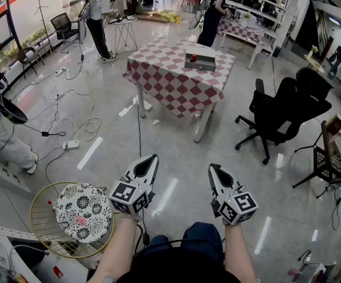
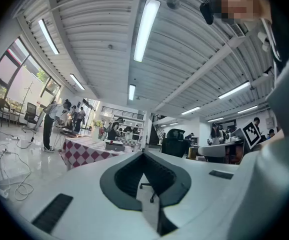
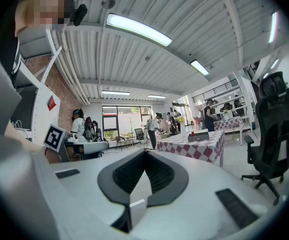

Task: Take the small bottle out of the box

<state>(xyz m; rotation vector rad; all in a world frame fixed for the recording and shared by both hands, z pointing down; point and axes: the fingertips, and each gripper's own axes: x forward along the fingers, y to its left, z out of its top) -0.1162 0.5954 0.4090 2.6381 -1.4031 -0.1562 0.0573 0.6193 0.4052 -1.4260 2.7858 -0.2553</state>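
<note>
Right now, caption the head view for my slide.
Left gripper and right gripper, shut and empty, face a checkered table bearing a grey box with a small red bottle.

Glossy, smooth pale floor point(image 1: 176, 158); red-and-white checked fabric tablecloth point(image 1: 170, 81), soft-looking; smooth matt white plastic left gripper point(image 1: 153, 158) and right gripper point(image 1: 213, 167)

A: Clear through to the table point(image 1: 170, 87)?
B: Open floor point(image 1: 176, 158) straight ahead. A chair point(image 1: 282, 108) stands near its right side, cables point(image 1: 87, 125) lie left, and a stool point(image 1: 83, 211) sits low left. Bare cloth surrounds the box point(image 1: 201, 61).
</note>
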